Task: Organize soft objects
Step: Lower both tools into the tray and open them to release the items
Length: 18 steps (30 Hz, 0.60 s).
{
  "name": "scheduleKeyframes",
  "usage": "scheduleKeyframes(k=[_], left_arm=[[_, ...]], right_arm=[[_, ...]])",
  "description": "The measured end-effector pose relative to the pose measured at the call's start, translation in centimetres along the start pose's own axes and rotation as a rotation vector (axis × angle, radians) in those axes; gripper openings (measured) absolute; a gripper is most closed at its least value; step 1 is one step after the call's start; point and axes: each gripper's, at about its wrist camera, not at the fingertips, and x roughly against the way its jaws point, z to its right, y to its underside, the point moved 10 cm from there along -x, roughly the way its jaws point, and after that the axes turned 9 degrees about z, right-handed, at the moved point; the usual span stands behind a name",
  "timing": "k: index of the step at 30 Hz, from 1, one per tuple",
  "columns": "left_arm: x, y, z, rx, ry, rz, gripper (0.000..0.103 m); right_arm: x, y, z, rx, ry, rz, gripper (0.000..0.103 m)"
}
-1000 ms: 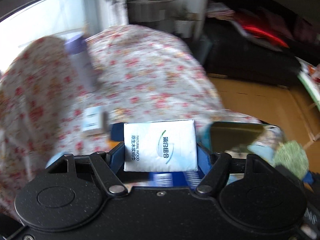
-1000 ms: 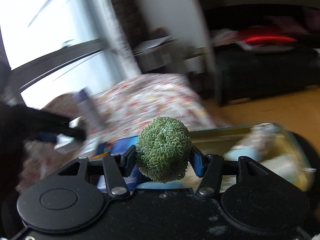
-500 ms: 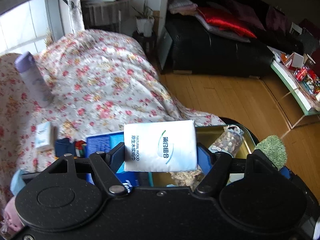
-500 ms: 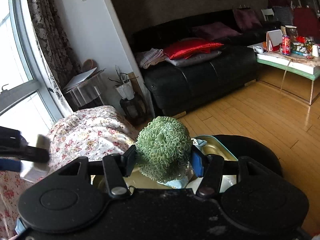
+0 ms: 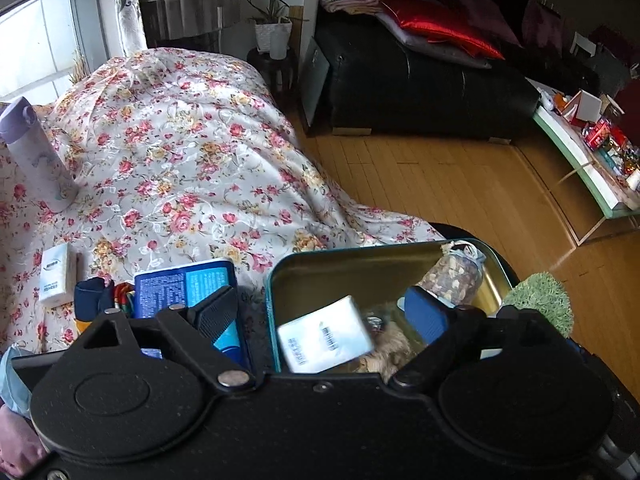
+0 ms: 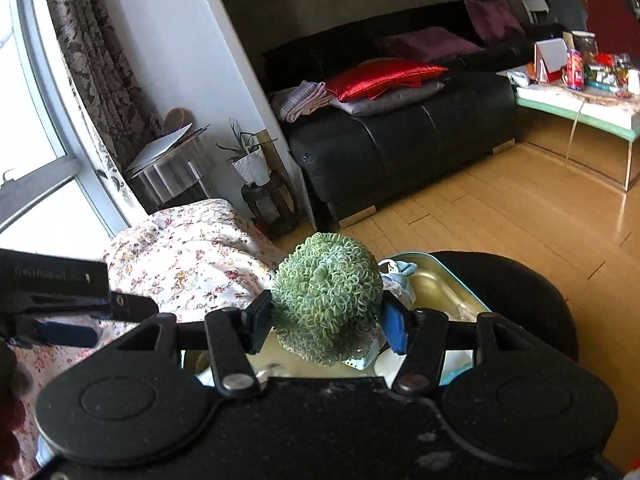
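My left gripper [image 5: 320, 309] hovers over an open teal-rimmed tin [image 5: 360, 245], and its jaws are opening. A white tissue pack [image 5: 325, 334] lies tilted between and below them inside the tin, touched by neither pad. A patterned pouch [image 5: 452, 276] and some furry items also lie in the tin. My right gripper [image 6: 326, 320] is shut on a green curly ball [image 6: 326, 300] just above the tin [image 6: 440, 280]. That ball [image 5: 540, 300] shows at the right edge of the left wrist view.
The tin stands by a bed under a floral cloth [image 5: 180, 152]. On the cloth are a second tissue pack [image 5: 58, 276], a purple bottle [image 5: 36, 156] and a blue box [image 5: 184, 284]. A black sofa [image 6: 400, 148] and a cluttered low table [image 6: 580, 104] stand across the wooden floor.
My left gripper's jaws have spread wide and the tissue pack has dropped from them into the tin. The right gripper still grips the green ball.
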Motion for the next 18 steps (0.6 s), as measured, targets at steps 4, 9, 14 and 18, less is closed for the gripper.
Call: scheduleKeyframes(k=[4, 9, 14, 18], left_arm=[[0.6, 0.0, -1.2, 0.009, -0.024, 0.017, 0.087], [1.6, 0.7, -3.4, 0.028, -0.083, 0.029, 0.087], [2.3, 1.6, -5.3, 0.064, -0.107, 0.027, 0.087], [2.6, 2.3, -6.1, 0.072, -0.122, 0.020, 0.087]], right_arm=[[0.1, 0.1, -0.1, 0.020, 0.007, -0.003, 0.056], [0.1, 0.1, -0.1, 0.027, 0.013, -0.011, 0.056], [0.1, 0.2, -0.4, 0.046, 0.019, -0.016, 0.057], [0.0, 0.4, -0.9, 0.073, 0.022, -0.026, 0.061]])
